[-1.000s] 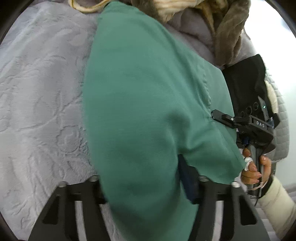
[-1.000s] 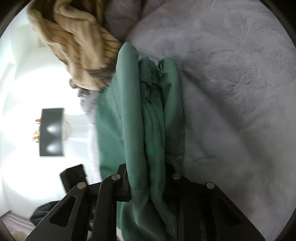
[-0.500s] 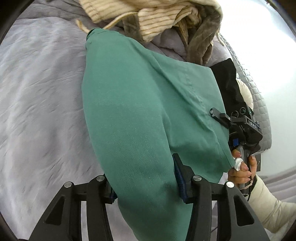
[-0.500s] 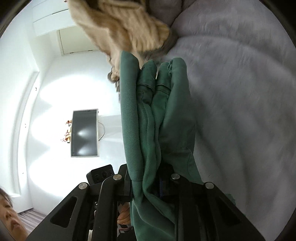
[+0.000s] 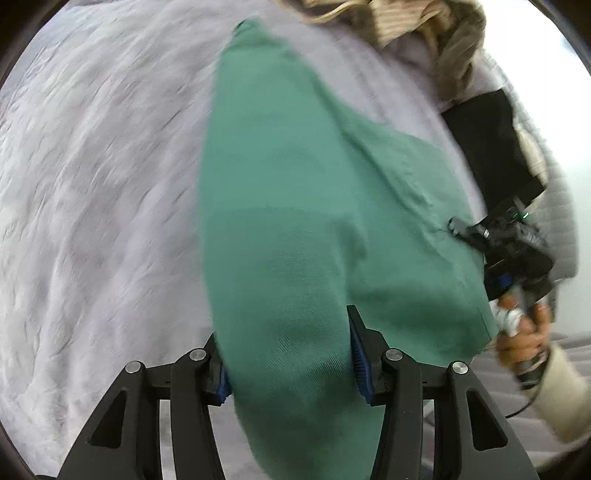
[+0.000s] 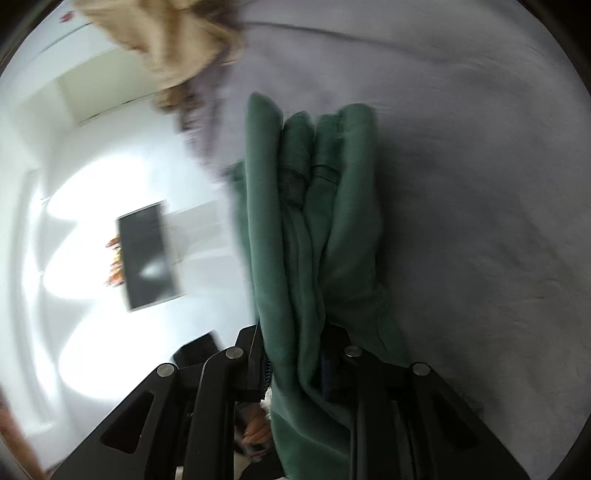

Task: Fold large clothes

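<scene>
- Green garment (image 5: 295, 206) stretched above grey bedspread (image 5: 92, 184)
- Left gripper (image 5: 290, 354) clamped on thick fold
- Right gripper (image 6: 295, 365) opening, bunched cloth between pads, still gripped

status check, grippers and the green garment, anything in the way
Left gripper clamped on green garment. Right gripper jaws opening, bunched garment between them. Beige clothes pile beyond on grey bedspread.

Green garment spread between two grippers over a bed

The green cotton garment (image 5: 295, 206) hangs above the grey textured bedspread (image 5: 92, 184); the beige striped knit pile (image 5: 406, 18) lies beyond it, the black box (image 5: 491, 147) to its right, near the bed edge
</scene>
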`<state>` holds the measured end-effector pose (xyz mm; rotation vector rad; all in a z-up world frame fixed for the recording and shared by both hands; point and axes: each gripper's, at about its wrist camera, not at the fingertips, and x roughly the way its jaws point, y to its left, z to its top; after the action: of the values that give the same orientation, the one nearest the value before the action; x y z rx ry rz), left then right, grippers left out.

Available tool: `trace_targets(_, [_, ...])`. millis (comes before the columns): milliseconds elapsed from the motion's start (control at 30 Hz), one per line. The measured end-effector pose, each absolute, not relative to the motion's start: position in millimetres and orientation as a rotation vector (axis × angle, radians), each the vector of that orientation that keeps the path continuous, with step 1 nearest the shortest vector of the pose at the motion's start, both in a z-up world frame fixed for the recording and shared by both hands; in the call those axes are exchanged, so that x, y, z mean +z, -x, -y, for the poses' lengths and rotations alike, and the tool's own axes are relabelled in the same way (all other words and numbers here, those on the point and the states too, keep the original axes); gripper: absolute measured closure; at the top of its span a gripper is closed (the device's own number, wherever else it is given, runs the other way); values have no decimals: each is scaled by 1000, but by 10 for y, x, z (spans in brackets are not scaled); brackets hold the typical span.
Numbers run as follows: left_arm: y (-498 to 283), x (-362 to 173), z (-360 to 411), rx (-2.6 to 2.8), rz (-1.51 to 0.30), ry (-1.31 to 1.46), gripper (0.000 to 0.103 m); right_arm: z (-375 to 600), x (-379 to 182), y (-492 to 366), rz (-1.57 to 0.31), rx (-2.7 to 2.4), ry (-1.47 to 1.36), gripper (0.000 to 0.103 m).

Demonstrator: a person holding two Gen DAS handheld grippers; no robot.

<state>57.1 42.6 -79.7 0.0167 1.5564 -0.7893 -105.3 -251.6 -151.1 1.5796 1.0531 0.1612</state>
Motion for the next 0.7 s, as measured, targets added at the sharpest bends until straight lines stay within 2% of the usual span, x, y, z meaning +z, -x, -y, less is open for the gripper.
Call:
trace_targets(133, [-469, -756, -597, -821, -1527, -52, 49, 2653, -1391, 1018, -1159, -10, -1382, 73])
trace_targets(333, [-377, -432, -959, -811, -1462, -70, 49, 2783, -892, 889, -1103, -104, -1184, 72])
trace_targets(400, [-345, -397, -968, -806, -1447, -92, 46, 2731, -893, 774, -1132, -124, -1090, 76])
trace_targets(467, [-229, -480, -906, -799, -1456, -173, 35, 2673, -948, 681, -1185, -174, -965, 84])
trace_targets(567, [-83, -630, -849, -797, -1466, -266, 35, 2679, -1260, 589, -1277, -237, -881, 85])
trace_targets(633, [-31, -717, -933, -785, -1493, -227, 35, 2717, -1426, 591, -1306, -245, -893, 85])
trace_targets(700, [-46, -751, -1006, -748, -1517, -171, 26, 2736, -1424, 630, -1303, -247, -904, 85])
